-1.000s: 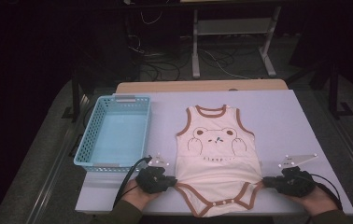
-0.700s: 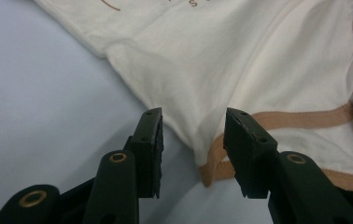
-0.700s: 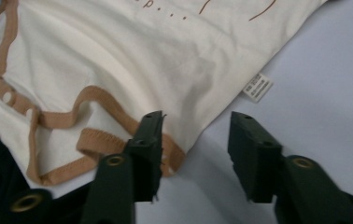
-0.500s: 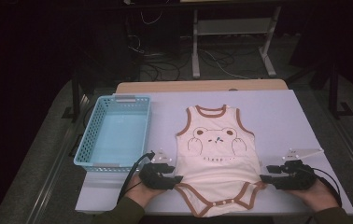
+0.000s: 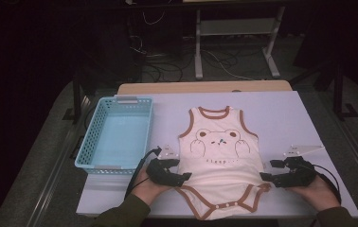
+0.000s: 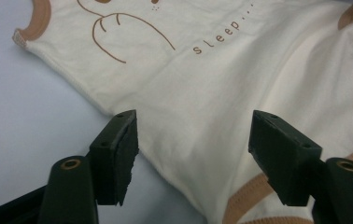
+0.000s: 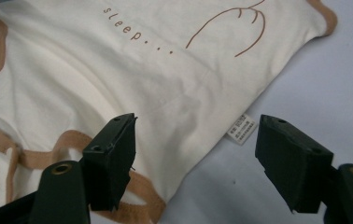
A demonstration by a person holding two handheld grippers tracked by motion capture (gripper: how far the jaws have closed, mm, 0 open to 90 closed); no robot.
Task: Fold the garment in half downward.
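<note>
- A cream cotton baby bodysuit with brown trim and a bear drawing (image 5: 219,163) lies flat, face up, on the pale lilac table (image 5: 290,118), neck away from the person
- The left gripper (image 5: 183,171) sits at the garment's left lower edge; its jaws have just been opening and stand apart over the cloth edge, pressing on nothing
- The right gripper (image 5: 266,171) sits at the right lower edge, near a small white side label (image 7: 242,128); its jaws have also just been opening, released, with cloth edge and table between them
- A light blue plastic mesh basket (image 5: 92,142) stands left of the bodysuit, well apart
</note>
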